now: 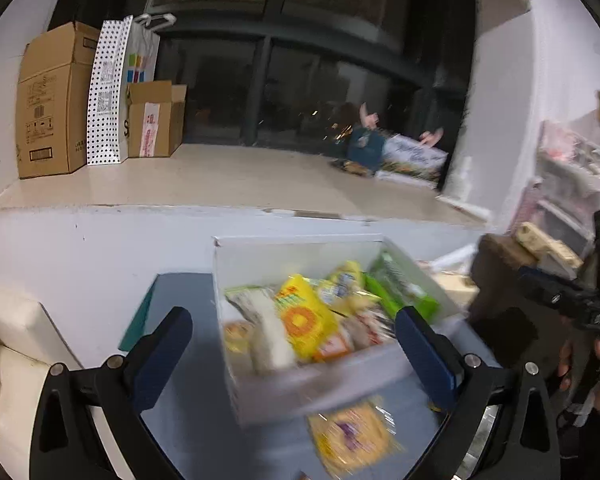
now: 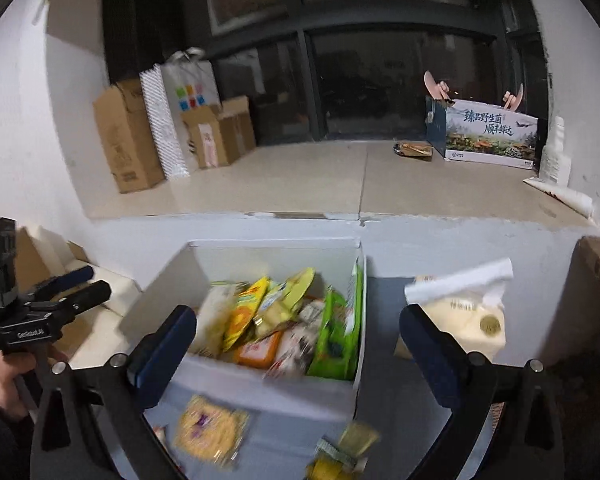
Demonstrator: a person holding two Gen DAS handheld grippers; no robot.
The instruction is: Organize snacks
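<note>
A white box [image 1: 300,390] [image 2: 284,390] on the blue-grey table holds several snack packets: yellow [image 1: 304,316] [image 2: 244,314], green [image 1: 404,288] [image 2: 336,336] and orange [image 2: 260,350]. A yellow snack packet [image 1: 352,436] [image 2: 210,428] lies on the table in front of the box. A small yellow-green packet [image 2: 340,452] lies to its right. My left gripper [image 1: 292,340] is open and empty above the box front. My right gripper [image 2: 296,340] is open and empty, also over the box front. The left gripper shows at the left of the right wrist view [image 2: 80,284].
A tissue pack [image 2: 464,312] stands right of the box. A white wall ledge [image 1: 220,184] behind holds cardboard boxes [image 1: 48,100], a dotted paper bag [image 1: 108,92] and a printed carton [image 2: 488,132]. A cream cushion [image 1: 16,320] is at the left. A brown object [image 1: 500,280] stands at the right.
</note>
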